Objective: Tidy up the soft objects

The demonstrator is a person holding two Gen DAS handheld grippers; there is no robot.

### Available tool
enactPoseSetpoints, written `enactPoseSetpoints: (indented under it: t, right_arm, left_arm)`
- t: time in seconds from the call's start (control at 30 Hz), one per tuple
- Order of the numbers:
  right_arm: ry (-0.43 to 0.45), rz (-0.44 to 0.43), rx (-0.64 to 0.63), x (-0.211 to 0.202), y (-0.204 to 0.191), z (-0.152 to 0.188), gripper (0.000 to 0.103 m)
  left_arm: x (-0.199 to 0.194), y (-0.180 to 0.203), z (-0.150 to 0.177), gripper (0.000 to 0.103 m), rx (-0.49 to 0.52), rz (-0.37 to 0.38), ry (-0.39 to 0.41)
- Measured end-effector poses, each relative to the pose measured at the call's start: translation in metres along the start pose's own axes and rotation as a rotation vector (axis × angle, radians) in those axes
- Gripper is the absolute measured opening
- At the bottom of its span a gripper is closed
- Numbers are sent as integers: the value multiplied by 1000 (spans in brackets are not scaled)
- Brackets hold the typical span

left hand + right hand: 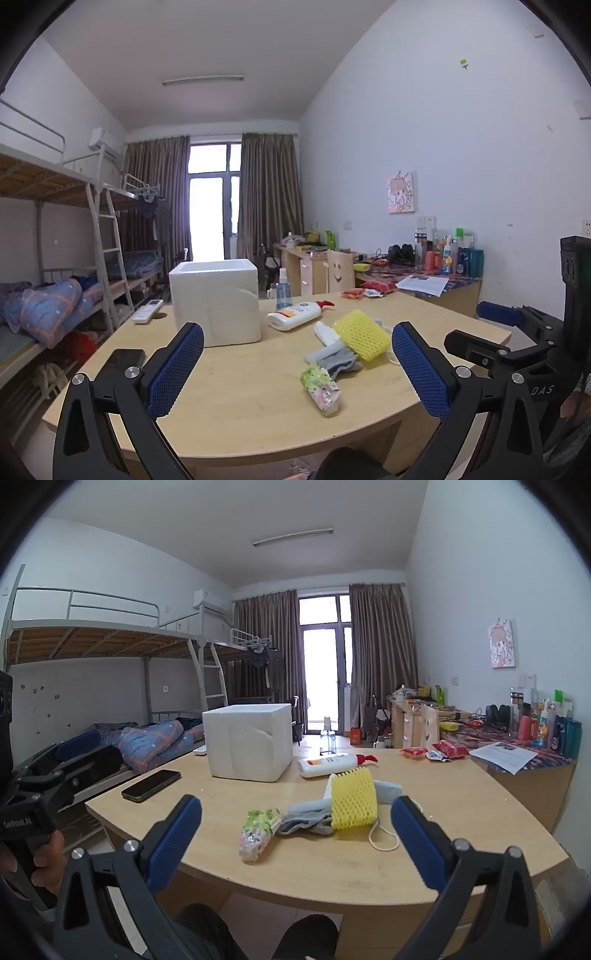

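Soft things lie in a loose heap on the wooden table (pixel 236 413): a yellow foam net (pixel 362 339) (pixel 352 799), a grey sock (pixel 341 360) (pixel 306 823), a white cloth (pixel 327 332) and a green-and-pink tissue pack (pixel 320 387) (pixel 258 830). A white mask (pixel 388 790) with a loop cord lies behind the net. A white foam box (pixel 214 302) (pixel 249 744) stands open-topped to the left. My left gripper (pixel 295 369) hovers open over the near table edge, empty. My right gripper (pixel 295 845) is likewise open and empty, short of the heap.
A lotion bottle (pixel 295 315), a spray bottle (pixel 282 291), a remote (pixel 147 312), a phone (pixel 151 784) and red snack packets (pixel 448 747) also lie on the table. Bunk beds stand left; a cluttered desk (pixel 517 760) adjoins on the right. A person's knees show below.
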State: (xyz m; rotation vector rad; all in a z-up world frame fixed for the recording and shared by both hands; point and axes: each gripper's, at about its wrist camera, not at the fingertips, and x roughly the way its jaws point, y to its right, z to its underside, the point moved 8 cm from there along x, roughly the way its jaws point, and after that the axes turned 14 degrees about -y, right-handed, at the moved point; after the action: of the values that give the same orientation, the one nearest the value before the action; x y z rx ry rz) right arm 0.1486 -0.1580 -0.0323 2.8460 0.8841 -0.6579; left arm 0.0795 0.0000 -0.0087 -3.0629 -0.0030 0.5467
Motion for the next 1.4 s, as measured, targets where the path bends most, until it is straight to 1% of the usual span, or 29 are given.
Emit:
enactPoseSetpoints:
  t: [0.07, 0.17, 0.23, 0.3, 0.33, 0.37, 0.5, 0.93, 1.4]
  right_arm:
    - [11, 2, -7, 0, 0, -1, 103]
    - [2, -2, 1, 0, 0, 0, 103]
    - [9, 1, 0, -1, 0, 0, 103]
    - [8, -2, -1, -1, 0, 0, 103]
    - [9, 0, -1, -1, 0, 0, 103]
    - [7, -1, 0, -1, 0, 0, 103]
    - [12, 0, 0, -3, 2, -3, 103]
    - [13, 3, 1, -5, 1, -3, 103]
    - [12, 2, 4, -2, 1, -2, 103]
  left_arm:
    - [1, 1, 1, 102, 2, 4, -11]
    - [4, 4, 2, 102, 5, 18, -25]
    - [1, -3, 2, 102, -27, 16, -4]
    - [-3, -2, 2, 102, -31, 15, 9]
    - [5, -5, 5, 102, -39, 13, -5]
    - [4, -6, 4, 102, -40, 4, -1]
    - [4, -6, 1, 102, -33, -6, -2]
    - [3, -3, 2, 102, -24, 5, -5]
    - [4, -5, 2, 102, -26, -2, -5]
